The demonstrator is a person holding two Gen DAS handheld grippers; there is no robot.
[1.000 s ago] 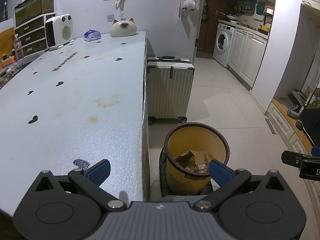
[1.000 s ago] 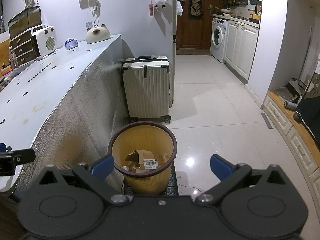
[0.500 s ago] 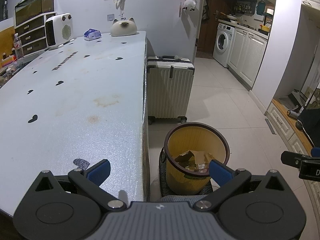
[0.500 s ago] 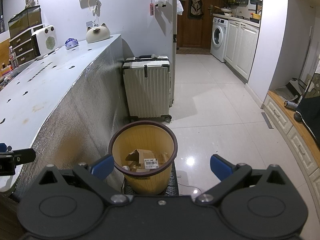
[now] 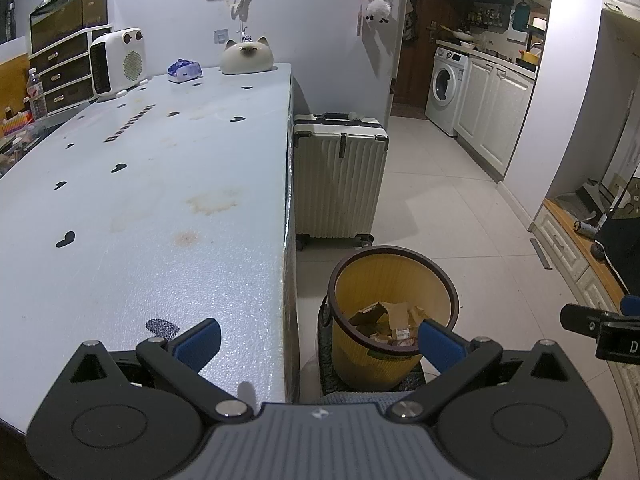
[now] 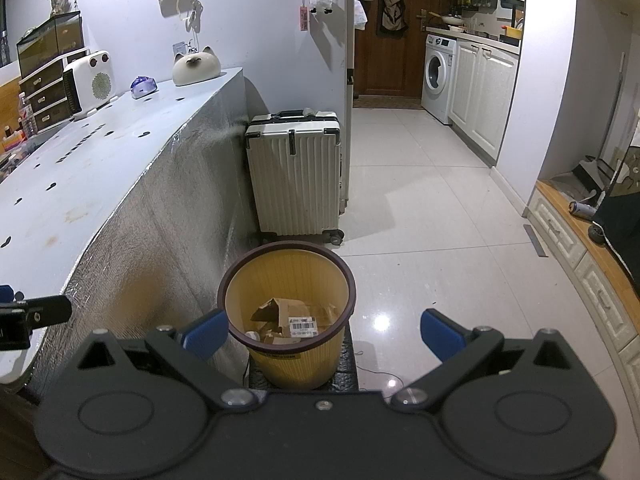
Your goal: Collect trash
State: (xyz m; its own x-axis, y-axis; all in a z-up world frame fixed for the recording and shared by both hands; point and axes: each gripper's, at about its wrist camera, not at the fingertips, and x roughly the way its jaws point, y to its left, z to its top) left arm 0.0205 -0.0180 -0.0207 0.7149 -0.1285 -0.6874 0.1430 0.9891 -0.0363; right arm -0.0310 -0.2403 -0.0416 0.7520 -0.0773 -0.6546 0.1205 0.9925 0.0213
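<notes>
Left hand-held gripper [image 5: 319, 342] open, empty; bin [image 5: 393, 316] holds cardboard, probably.

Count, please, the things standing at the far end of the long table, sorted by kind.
White heater: 1
Blue tissue pack: 1
Cat-shaped white object: 1
Total: 3

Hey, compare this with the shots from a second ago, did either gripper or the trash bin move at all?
Nothing visibly changed. The left gripper and right gripper stay open and empty, and the yellow bin still sits by the table with cardboard scraps inside.
</notes>
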